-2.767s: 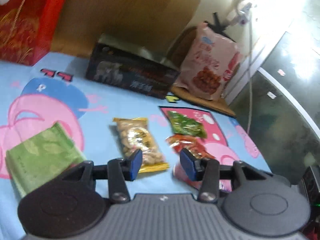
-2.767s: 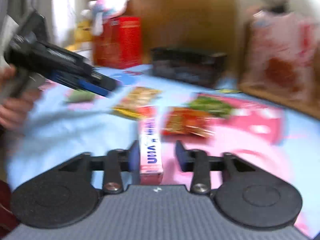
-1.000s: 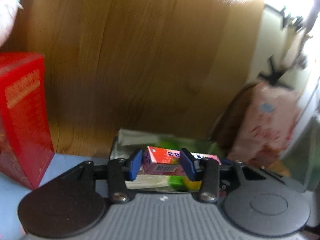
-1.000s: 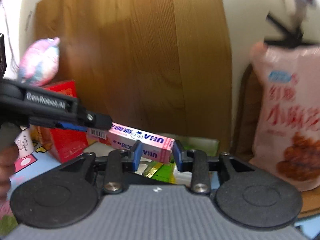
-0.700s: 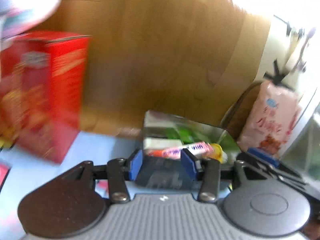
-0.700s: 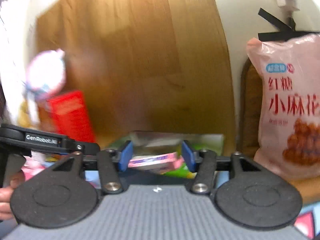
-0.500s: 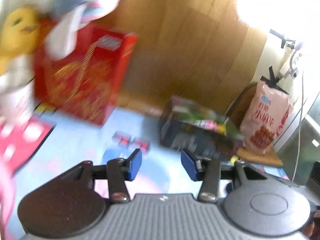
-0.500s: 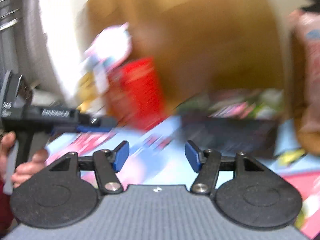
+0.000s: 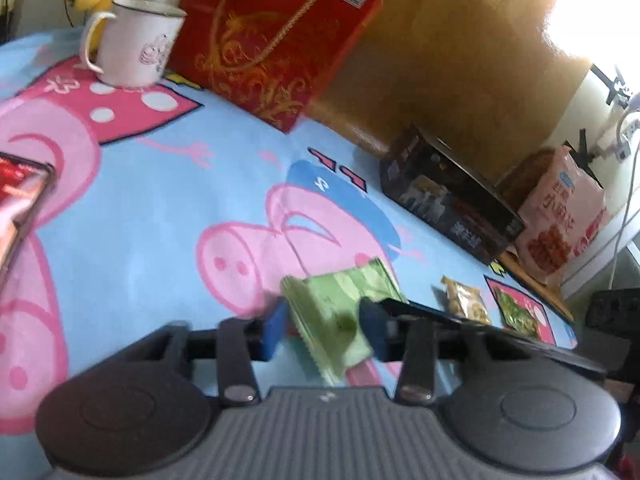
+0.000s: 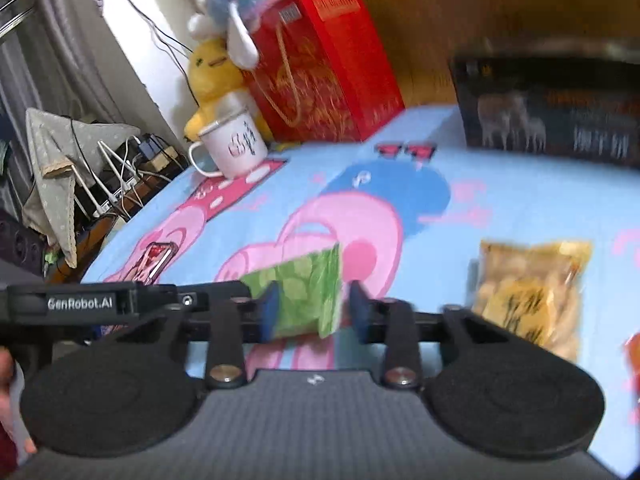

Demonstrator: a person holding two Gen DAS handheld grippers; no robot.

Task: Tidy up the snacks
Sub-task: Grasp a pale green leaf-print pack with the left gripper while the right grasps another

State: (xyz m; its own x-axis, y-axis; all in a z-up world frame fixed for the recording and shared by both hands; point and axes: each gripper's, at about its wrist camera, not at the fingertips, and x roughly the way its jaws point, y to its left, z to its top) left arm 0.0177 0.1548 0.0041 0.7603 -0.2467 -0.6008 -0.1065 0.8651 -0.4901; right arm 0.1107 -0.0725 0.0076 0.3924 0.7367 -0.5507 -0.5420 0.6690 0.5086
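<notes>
Left tongs (image 9: 324,328) and right tongs (image 10: 314,312) have just narrowed around the green packet (image 9: 332,304), grip unclear; peanut packet (image 10: 528,296) lies outside the dark box (image 9: 452,200).

This is a lived-in home room, a bedroom or a child's room by its look. A pale blue cartoon-pig cloth (image 9: 152,208) covers the tabletop. Along its far edge, against a wood-panelled wall (image 9: 440,60), stand a red gift box (image 10: 324,60) with plush toys (image 10: 224,40) on and beside it, and a white enamel mug (image 10: 234,146). Off the left edge, a tangle of cables and chargers (image 10: 124,168) lies under draped fabric (image 10: 52,160), beside a grey curtain (image 10: 44,40).
</notes>
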